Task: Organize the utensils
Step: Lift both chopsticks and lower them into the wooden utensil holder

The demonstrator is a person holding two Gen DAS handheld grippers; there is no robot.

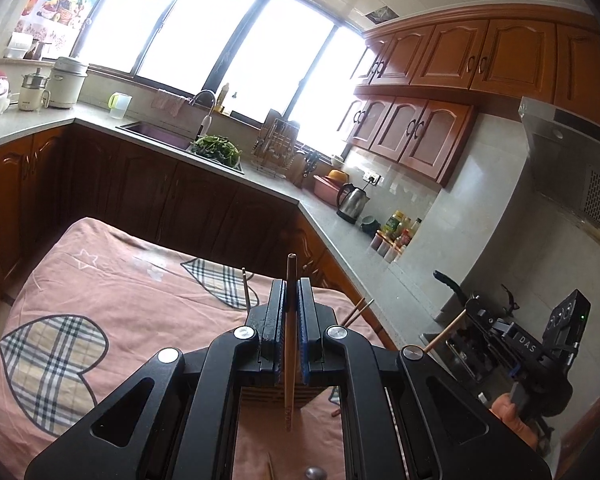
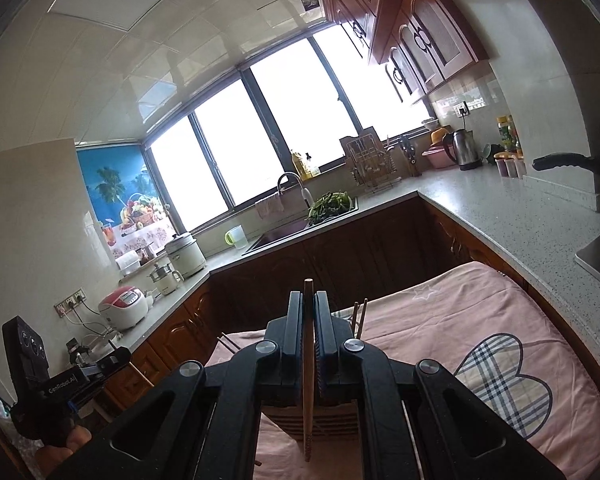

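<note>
Each gripper clamps one chopstick: left gripper (image 1: 291, 300) pinching a chopstick (image 1: 290, 344), right gripper (image 2: 309, 312) another chopstick (image 2: 308, 368), above the dark holder (image 1: 276, 396) on the pink cloth (image 1: 100, 288). Some chopsticks (image 1: 245, 290) already stand inside; strays remain beside the holder.

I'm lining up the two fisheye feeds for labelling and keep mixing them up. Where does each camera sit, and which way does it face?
Left wrist: sits behind the left gripper, shut on a brown wooden chopstick, facing the bright kitchen window over the pink heart-patterned cloth; the right gripper and fingers show at right.
Right wrist: sits behind the right gripper, shut on its own wooden chopstick, facing the same window; the left gripper shows at lower left.
Shared: window, cloth, steel sink faucet, steel electric kettle.
</note>
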